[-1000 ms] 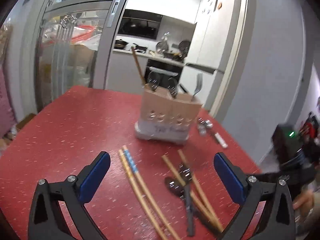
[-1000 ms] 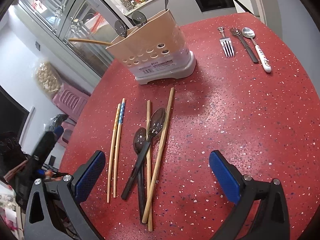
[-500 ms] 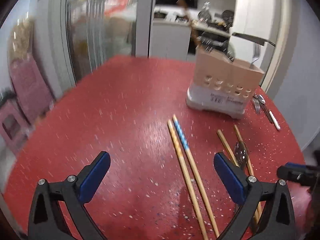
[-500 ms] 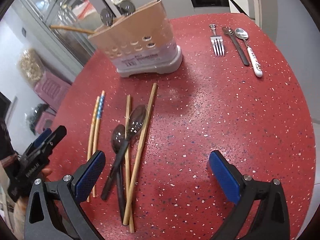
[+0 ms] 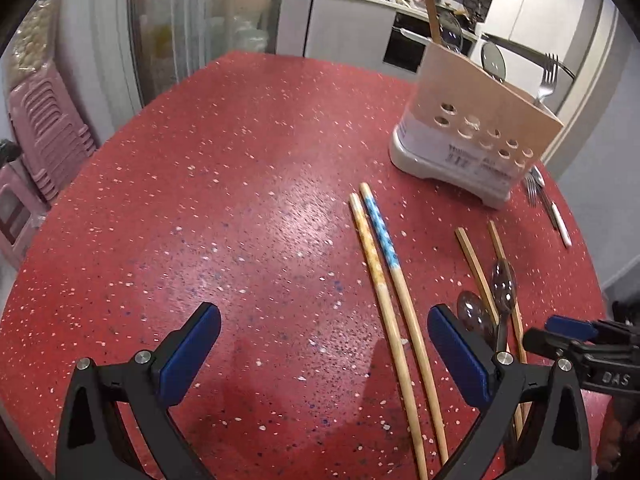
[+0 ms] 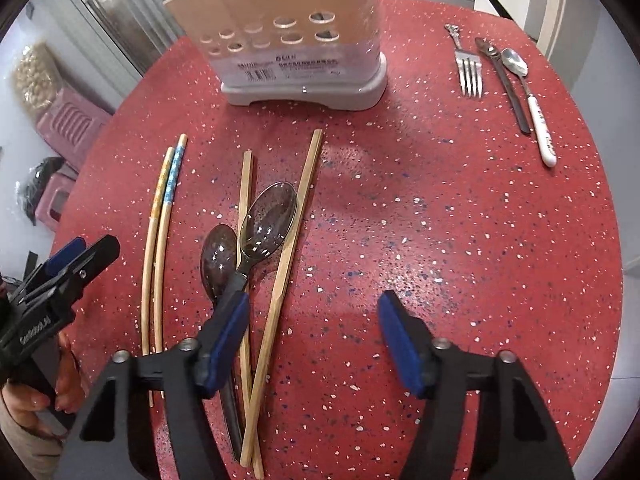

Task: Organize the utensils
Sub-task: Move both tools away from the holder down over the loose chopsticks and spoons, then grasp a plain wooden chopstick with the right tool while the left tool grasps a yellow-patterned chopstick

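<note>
Going left to right across the red table (image 6: pixel 460 240): the left gripper (image 5: pixel 324 352) hangs with its jaws spread wide and nothing in them, over bare tabletop just left of the patterned chopstick pair (image 5: pixel 384 280). Next come two plain wooden chopsticks (image 6: pixel 296 216) tangled with two dark spoons (image 6: pixel 268 220), all lying loose in front of the utensil holder (image 6: pixel 296 40). The right gripper (image 6: pixel 316 340) is closing over this pile, but its pads aren't pressing on anything yet; the long plain stick runs up between the jaws. Far right, a fork (image 6: pixel 468 72) and two more spoons lie well apart. If it's going for that stick, I'd centre the pads on it alone, clear of the spoon handles, so nothing else gets dragged along.
</note>
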The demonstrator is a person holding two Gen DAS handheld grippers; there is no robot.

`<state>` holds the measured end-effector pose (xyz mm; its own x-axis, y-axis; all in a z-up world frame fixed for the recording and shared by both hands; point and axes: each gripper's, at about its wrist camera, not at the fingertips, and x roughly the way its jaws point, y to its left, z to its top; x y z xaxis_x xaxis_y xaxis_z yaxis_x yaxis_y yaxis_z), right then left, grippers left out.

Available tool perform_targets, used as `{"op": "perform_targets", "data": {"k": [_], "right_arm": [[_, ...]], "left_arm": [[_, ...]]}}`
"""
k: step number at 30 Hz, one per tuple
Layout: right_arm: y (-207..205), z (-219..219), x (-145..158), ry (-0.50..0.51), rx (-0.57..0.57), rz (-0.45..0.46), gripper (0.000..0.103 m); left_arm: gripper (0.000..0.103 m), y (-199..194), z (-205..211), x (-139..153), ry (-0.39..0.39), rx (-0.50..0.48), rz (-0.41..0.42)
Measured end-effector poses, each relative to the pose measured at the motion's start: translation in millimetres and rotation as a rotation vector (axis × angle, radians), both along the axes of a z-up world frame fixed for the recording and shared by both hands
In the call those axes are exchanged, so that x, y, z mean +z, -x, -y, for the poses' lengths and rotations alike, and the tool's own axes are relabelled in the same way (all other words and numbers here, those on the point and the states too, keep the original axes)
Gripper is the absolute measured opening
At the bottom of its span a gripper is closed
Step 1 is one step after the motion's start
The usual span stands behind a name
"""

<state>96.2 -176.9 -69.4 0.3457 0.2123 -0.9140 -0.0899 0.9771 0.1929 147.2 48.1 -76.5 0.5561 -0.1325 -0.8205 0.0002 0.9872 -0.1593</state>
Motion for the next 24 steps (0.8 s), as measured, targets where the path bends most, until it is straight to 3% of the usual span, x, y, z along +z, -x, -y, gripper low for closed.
{"op": "perform_targets", "data": {"k": [13,24], "right_arm": [[-25,-33,0,0.186,0.057,0.003,0.053],[-37,-42,0,0.213,0.103,-0.009,0.05]], "left_arm": [[0.103,-4,8,-12,-0.066,-0.025,-0.057],[0.103,-14,13,-20,-0.131,-0.031,-0.093]]}}
